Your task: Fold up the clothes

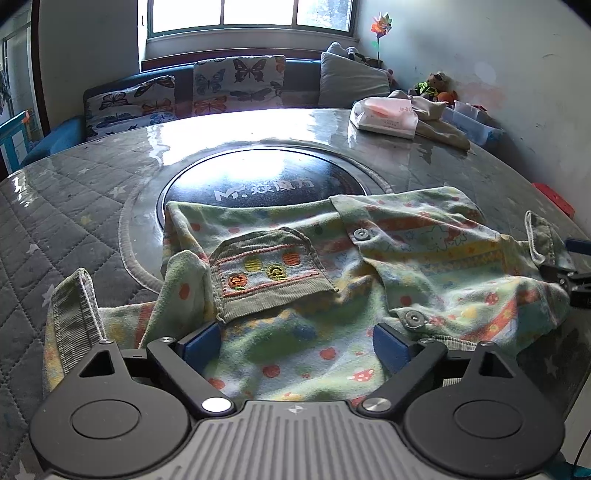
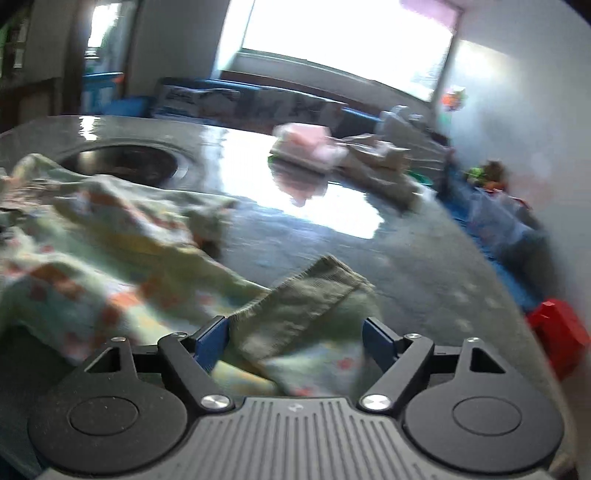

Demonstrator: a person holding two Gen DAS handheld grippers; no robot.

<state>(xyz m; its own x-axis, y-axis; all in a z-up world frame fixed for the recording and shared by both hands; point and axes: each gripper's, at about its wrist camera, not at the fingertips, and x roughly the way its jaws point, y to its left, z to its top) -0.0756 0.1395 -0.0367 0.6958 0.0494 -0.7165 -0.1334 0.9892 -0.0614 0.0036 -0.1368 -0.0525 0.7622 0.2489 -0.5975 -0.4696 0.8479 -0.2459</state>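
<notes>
The round grey quilted worktop [image 1: 74, 206] carries a green patterned child's garment [image 1: 332, 280] near its front edge, a pink-white tissue pack [image 1: 386, 116] and beige cloth [image 1: 439, 127] at the far-right edge.

Bright window [image 1: 251, 14] — butterfly-cushioned sofa [image 1: 155, 99] below.

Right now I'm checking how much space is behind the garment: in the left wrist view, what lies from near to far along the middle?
left gripper → patterned garment → corduroy pocket → black round plate → butterfly cushions → window
</notes>
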